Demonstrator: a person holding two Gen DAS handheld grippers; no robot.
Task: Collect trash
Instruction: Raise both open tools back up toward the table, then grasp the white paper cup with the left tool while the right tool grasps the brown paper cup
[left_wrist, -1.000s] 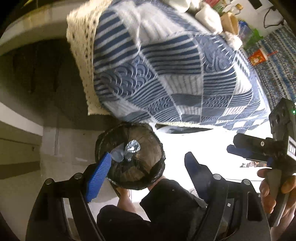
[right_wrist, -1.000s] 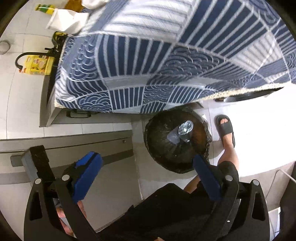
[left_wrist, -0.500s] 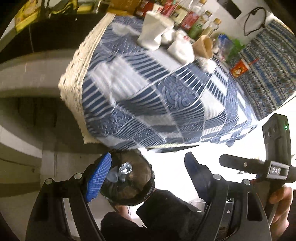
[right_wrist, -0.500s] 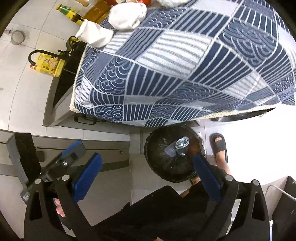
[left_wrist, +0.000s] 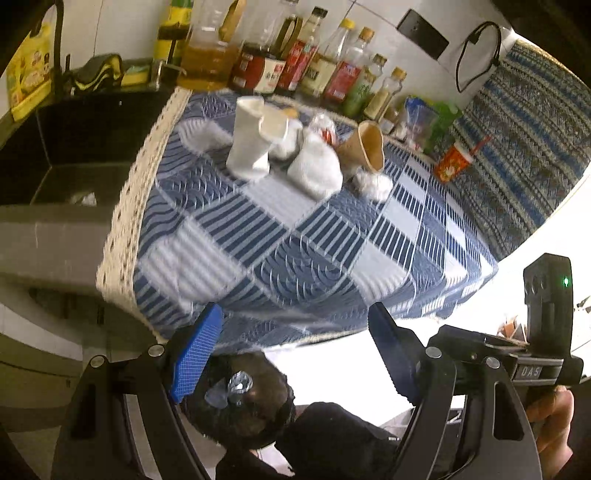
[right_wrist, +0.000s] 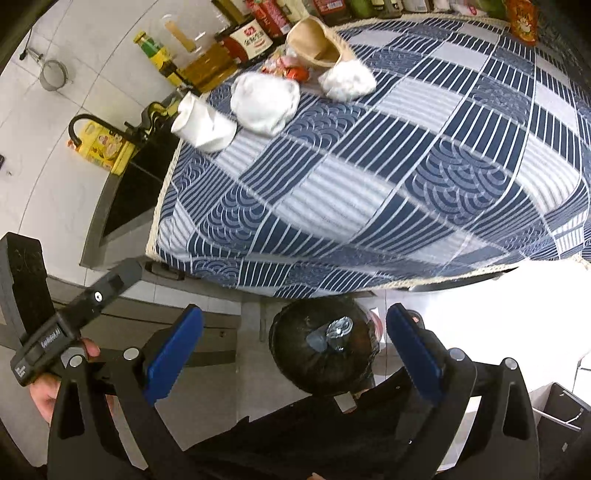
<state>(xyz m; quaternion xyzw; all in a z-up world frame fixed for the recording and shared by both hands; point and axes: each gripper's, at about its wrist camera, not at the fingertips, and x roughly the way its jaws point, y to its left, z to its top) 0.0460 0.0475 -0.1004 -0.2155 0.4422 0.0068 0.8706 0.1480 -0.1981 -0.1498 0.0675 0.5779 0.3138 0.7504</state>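
Trash sits bunched at the far end of the patterned tablecloth (right_wrist: 369, 177), in the upper part of both views: one white paper cup (left_wrist: 249, 142) on its side, one brown paper cone cup (left_wrist: 364, 149), two crumpled white wads (right_wrist: 264, 99) and (right_wrist: 347, 83), and a red wrapper (right_wrist: 291, 70) between them. Low in the frame, just under the table's near edge, one black-lined bin (right_wrist: 325, 350) already holds a crushed clear bottle (right_wrist: 338, 332), likely placed there for short drops. Both the left gripper (left_wrist: 295, 354) and right gripper (right_wrist: 295, 350) gape wide with nothing between their blue pads, probably ready for another pickup.
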